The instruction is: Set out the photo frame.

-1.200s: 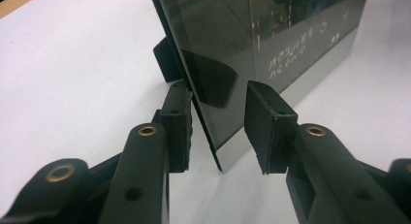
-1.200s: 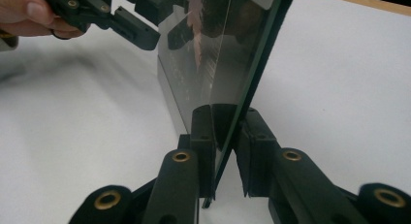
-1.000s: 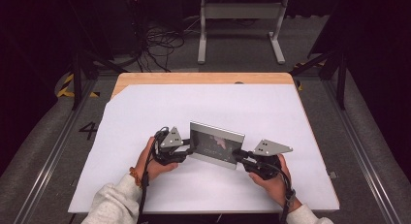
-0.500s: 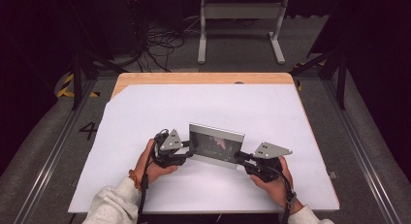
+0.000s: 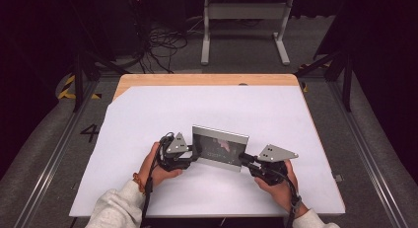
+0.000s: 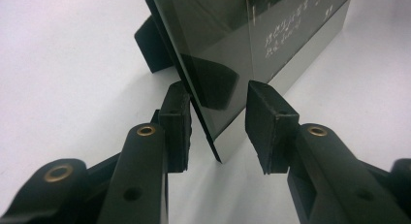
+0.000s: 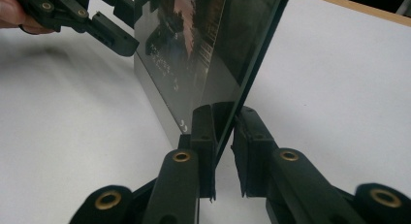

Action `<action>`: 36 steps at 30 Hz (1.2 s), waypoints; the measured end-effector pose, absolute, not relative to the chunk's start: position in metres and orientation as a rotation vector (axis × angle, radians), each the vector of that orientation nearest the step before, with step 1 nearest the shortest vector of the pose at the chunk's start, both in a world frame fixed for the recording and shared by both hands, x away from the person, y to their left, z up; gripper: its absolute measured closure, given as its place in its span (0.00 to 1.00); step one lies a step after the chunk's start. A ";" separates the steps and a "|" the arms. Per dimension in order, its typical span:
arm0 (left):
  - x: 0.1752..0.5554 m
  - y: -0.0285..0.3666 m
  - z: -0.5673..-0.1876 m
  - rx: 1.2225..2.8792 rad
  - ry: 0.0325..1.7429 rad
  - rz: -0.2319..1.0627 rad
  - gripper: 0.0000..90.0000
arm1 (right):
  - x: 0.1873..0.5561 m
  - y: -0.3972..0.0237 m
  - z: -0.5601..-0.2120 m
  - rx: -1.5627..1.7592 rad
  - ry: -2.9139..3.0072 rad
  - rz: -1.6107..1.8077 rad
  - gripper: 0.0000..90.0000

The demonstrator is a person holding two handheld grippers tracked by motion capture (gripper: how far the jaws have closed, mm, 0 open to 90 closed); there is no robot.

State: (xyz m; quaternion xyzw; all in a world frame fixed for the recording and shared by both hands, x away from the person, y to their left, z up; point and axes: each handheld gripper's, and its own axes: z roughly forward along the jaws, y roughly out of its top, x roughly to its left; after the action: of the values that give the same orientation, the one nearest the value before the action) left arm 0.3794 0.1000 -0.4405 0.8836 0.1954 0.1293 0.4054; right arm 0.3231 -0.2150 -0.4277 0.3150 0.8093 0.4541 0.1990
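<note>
Unmoved: glossy dark picture frame, upright

The picture frame is standing upright on the table in front of you, near its front edge. Your left gripper is sitting at the frame's left end, its jaws straddling that edge, while your right gripper is sitting at the right end, jaws on either side of the corner.

Forearms in from below, angled inward, hands low on the table; left gripper pointing right with jaws parted and only one pad touching the frame, right gripper pointing left, jaws clamped on its other edge.
</note>
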 end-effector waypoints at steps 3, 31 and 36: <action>0.379 0.099 -0.441 2.236 0.495 0.330 0.70 | 0.324 -0.215 -0.428 0.874 2.254 1.262 0.88; 0.372 0.099 -0.444 2.248 0.531 0.364 0.78 | 0.336 -0.213 -0.428 0.911 2.233 1.266 0.85; 0.372 0.099 -0.445 2.253 0.528 0.359 0.77 | 0.338 -0.213 -0.429 0.919 2.230 1.267 0.84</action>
State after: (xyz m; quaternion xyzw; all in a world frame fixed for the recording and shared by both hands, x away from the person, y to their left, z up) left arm 0.3724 0.0992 -0.4445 0.8863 0.2076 0.1412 0.3891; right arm 0.3384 -0.2129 -0.4288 0.3301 0.8008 0.4549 0.2071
